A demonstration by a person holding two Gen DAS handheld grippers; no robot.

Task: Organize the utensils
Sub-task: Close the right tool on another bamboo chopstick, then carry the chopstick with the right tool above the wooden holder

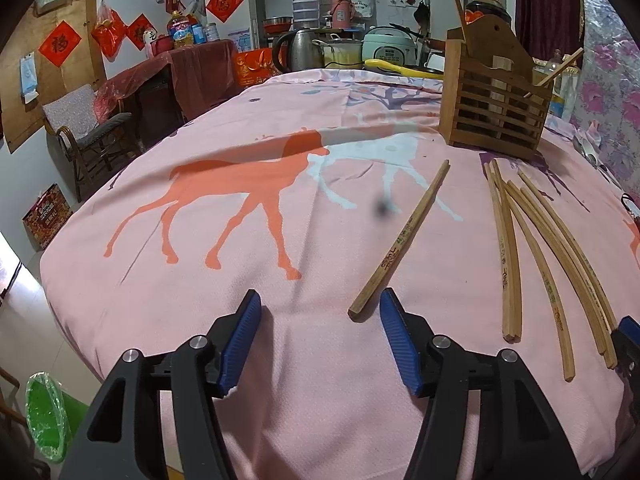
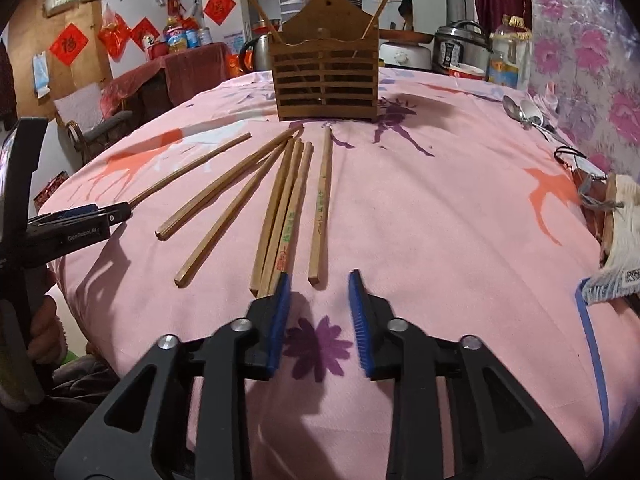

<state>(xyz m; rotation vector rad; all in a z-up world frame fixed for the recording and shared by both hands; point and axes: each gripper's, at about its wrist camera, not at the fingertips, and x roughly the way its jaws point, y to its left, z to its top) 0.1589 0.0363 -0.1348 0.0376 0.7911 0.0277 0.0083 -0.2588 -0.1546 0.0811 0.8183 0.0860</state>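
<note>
One loose chopstick (image 1: 404, 240) lies alone on the pink-clothed tabletop (image 1: 240, 320) in the left wrist view, its near end just beside the right-hand pad of the left gripper (image 1: 320, 300), whose jaws are spread and empty. More chopsticks (image 1: 548, 256) lie fanned to the right, short of the wooden holder (image 1: 494, 92).

From the right wrist view, the right gripper (image 2: 318, 278) hangs with jaws parted, nothing pinched, around the near end of one chopstick (image 2: 322, 204). Two sticks already stand in the holder (image 2: 325, 76), so sorting seems under way; next, closing squarely on that stick and lifting it to the holder.
</note>
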